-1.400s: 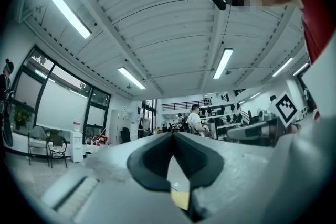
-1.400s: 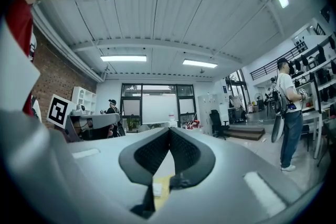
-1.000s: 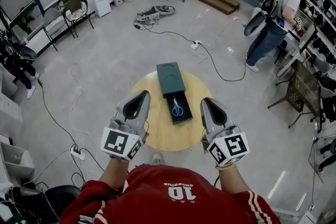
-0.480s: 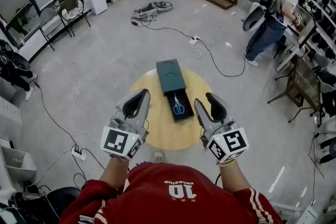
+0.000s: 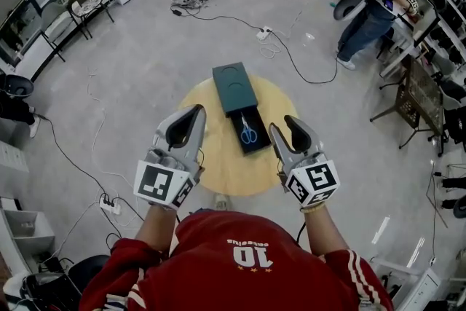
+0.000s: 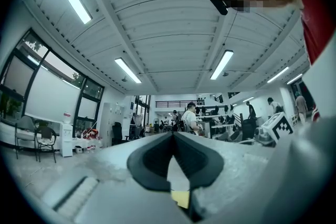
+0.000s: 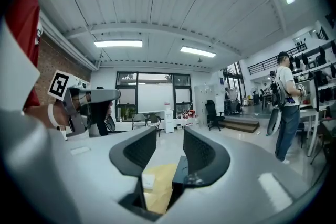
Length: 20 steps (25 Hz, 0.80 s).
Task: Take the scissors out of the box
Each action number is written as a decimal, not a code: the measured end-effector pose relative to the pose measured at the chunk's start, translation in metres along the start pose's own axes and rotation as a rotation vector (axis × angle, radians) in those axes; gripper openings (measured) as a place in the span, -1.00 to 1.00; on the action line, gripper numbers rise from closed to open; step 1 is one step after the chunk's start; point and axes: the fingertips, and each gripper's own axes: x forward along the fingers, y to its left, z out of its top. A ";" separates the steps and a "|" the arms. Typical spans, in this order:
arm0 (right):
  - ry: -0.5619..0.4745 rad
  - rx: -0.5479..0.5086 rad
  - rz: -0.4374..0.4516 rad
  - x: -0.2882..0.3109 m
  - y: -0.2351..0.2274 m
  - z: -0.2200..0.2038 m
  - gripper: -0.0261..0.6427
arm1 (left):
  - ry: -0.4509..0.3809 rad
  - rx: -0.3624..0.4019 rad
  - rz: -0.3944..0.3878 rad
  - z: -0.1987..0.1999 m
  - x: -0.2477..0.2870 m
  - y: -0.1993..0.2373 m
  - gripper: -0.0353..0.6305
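A dark green box (image 5: pixel 234 86) lies on a round wooden table (image 5: pixel 211 167), its drawer (image 5: pixel 250 133) pulled out toward me. The blue-handled scissors (image 5: pixel 248 130) lie flat inside the drawer. My right gripper (image 5: pixel 283 126) is open and empty, just right of the drawer. In the right gripper view its jaws (image 7: pixel 169 136) stand apart, with the tabletop (image 7: pixel 157 183) and the dark box edge (image 7: pixel 181 162) showing between them. My left gripper (image 5: pixel 194 113) hovers over the table's left side, apart from the box. Its jaws (image 6: pixel 172 135) meet at the tip with nothing in them.
A person (image 5: pixel 373 7) stands at racks at the upper right. Cables (image 5: pixel 291 65) run across the floor behind the table, and a power strip (image 5: pixel 109 205) lies at the lower left. Chairs (image 5: pixel 84 4) stand at the back left.
My right gripper's jaws have opened from shut. Both grippers have sunk a little toward the table, the right one nearing the drawer. The scissors have not moved.
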 end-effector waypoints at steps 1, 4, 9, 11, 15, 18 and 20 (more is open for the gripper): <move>0.012 0.003 -0.007 0.005 0.000 -0.008 -0.48 | 0.003 -0.004 -0.005 -0.002 0.001 0.005 -0.88; 0.046 0.020 -0.028 0.019 -0.003 -0.030 -0.48 | 0.009 -0.013 -0.024 -0.007 0.007 0.019 -0.88; 0.113 0.045 -0.046 0.034 -0.016 -0.068 -0.48 | 0.015 -0.021 -0.061 -0.016 0.020 0.027 -0.88; 0.150 0.048 -0.047 0.041 -0.019 -0.085 -0.48 | 0.012 -0.021 -0.072 -0.016 0.023 0.031 -0.88; 0.224 0.041 -0.043 0.056 -0.020 -0.124 -0.48 | 0.010 -0.029 -0.078 -0.019 0.023 0.041 -0.88; 0.291 0.042 -0.022 0.067 -0.022 -0.157 -0.48 | 0.016 -0.035 -0.076 -0.023 0.023 0.044 -0.88; 0.340 0.051 0.001 0.074 -0.025 -0.180 -0.48 | 0.020 -0.037 -0.071 -0.025 0.024 0.046 -0.88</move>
